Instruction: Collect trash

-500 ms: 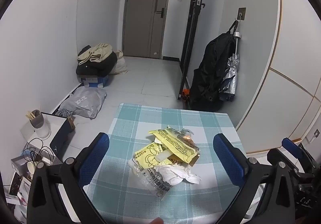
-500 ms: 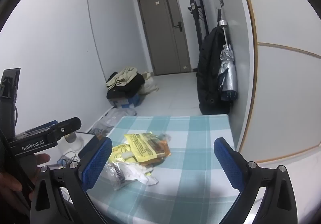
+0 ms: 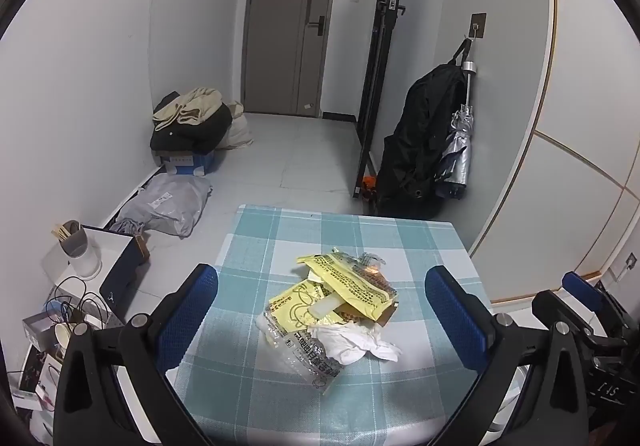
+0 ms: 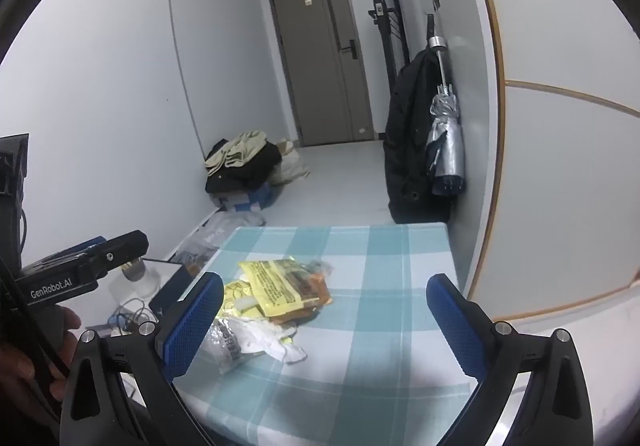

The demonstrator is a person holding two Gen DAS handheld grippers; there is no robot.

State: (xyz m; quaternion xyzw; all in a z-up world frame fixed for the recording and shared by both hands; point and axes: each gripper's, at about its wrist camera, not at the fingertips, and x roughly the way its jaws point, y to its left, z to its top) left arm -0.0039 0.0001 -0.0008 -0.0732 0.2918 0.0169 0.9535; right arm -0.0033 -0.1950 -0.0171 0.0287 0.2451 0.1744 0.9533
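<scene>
A heap of trash lies in the middle of a small table with a teal checked cloth (image 3: 400,242). It is made of yellow printed wrappers (image 3: 352,282), a clear plastic bag (image 3: 304,354) and a crumpled white tissue (image 3: 356,338). My left gripper (image 3: 322,320) hangs open above the heap, its blue pads well apart on either side and touching nothing. My right gripper (image 4: 324,322) is open too, over bare tablecloth (image 4: 380,270), with the wrappers (image 4: 276,286) by its left pad. The left gripper body (image 4: 80,270) and a hand (image 4: 24,358) show at the left edge of the right wrist view.
A black bag (image 3: 420,142) and a silver umbrella (image 3: 456,154) hang on the right wall beside the table's far corner. On the floor at the left are a white box with a cup (image 3: 80,250), tangled cables, a grey parcel bag (image 3: 168,206) and piled clothes (image 3: 188,122).
</scene>
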